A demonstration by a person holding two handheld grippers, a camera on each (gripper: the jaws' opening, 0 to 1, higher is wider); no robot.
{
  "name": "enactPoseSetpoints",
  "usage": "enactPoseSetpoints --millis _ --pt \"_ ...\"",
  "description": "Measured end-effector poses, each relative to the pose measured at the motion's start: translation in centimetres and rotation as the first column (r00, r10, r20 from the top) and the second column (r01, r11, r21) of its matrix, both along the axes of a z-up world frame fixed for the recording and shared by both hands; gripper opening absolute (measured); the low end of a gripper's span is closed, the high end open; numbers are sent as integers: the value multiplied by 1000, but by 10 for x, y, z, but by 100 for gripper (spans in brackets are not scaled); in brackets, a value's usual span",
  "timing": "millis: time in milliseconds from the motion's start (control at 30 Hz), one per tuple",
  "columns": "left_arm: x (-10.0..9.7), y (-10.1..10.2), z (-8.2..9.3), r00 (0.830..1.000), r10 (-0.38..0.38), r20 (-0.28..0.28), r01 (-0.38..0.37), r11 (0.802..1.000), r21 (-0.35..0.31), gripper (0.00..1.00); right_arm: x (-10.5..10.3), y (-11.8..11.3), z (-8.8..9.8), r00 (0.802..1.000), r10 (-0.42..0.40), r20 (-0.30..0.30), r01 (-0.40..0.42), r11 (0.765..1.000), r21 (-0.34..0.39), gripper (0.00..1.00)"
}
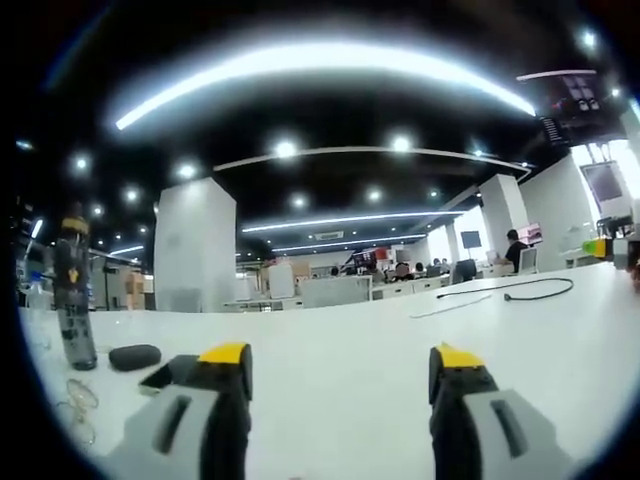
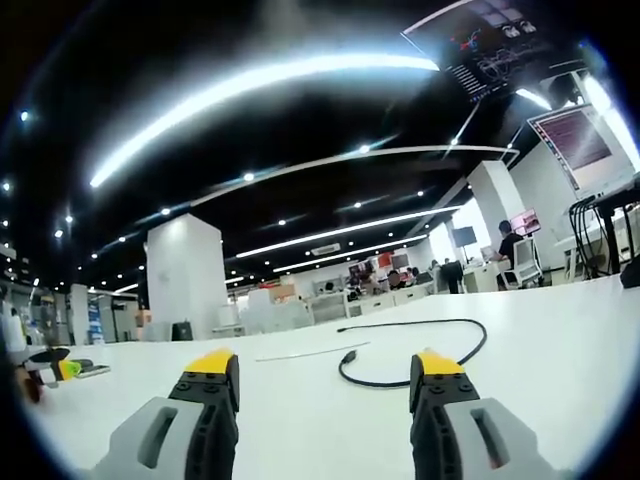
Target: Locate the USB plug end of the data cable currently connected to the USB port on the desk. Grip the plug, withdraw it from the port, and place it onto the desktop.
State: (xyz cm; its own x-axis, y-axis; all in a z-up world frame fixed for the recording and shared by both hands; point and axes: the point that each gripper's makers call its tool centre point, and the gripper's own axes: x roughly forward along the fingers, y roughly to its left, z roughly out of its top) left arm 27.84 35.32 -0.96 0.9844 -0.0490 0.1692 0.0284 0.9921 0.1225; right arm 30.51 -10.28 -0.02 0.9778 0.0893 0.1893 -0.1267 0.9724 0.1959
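A black data cable (image 2: pixel 420 350) lies looped on the white desk (image 2: pixel 540 340) ahead of my right gripper (image 2: pixel 325 378), which stands open with nothing between its yellow-tipped fingers (image 2: pixel 212 375). One plug end of the cable (image 2: pixel 348 355) rests on the desktop, just beyond the gap. In the left gripper view the same black cable (image 1: pixel 520 292) lies far off at the right on the desk (image 1: pixel 340 350). My left gripper (image 1: pixel 340 372) is open and holds nothing. I cannot see a USB port.
A dark bottle (image 1: pixel 73 290) stands at the left, with a small black oval object (image 1: pixel 134 357) and thin wire loops (image 1: pixel 78 405) beside it. A thin white strip (image 2: pixel 300 352) lies near the cable. Monitors (image 2: pixel 585 140) stand at the right; people sit at distant desks.
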Motion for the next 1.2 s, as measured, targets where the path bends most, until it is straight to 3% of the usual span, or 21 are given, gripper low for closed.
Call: enactPoseSetpoints --millis 1200 --pt "-2 -4 -3 1000 4 -5 -4 998 56 72 1 -3 -3 1000 -2 -3 2 1000 8 67"
